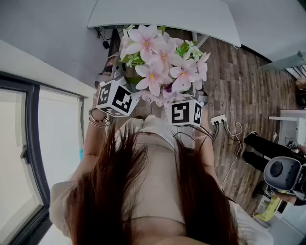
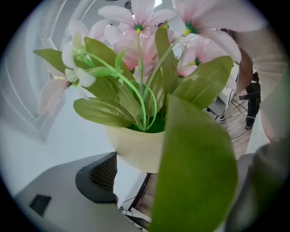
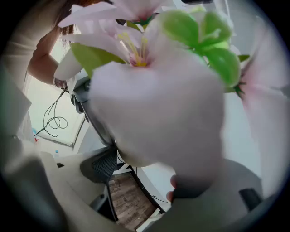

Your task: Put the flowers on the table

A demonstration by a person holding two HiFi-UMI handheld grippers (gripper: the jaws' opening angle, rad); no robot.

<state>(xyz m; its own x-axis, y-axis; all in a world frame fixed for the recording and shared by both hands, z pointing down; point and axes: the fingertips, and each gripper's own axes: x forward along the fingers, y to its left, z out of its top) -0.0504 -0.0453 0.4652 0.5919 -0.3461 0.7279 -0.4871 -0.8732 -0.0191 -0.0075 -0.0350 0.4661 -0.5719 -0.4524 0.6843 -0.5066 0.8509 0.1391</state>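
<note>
Long dark hair [image 1: 143, 191] of the person wearing the camera fills the lower head view. Beyond it lies a brown wood-plank floor [image 1: 239, 86], with one white tabletop [image 1: 167, 14] at the far edge and one dark-framed window [image 1: 19, 158] on the left. One bunch of pink flowers [image 1: 160, 62] with green leaves stands in one cream pot [image 2: 136, 147], which is up in the air in front of the person, over the floor and short of the tabletop. Two hand-held grippers carry it, one on each side. The left hand-held gripper [image 2: 181, 163] has its jaws spread wide around the pot, one ribbed pad against the pot's wall and the other jaw behind a big leaf. The right hand-held gripper [image 3: 149, 172] is just as wide, with the pot's rounded base sitting between its two pads. Two marker cubes show under the blooms, one on the left [image 1: 116, 98] and one on the right [image 1: 185, 113]. One white power strip [image 1: 218, 118] with cables lies on the floor.
</note>
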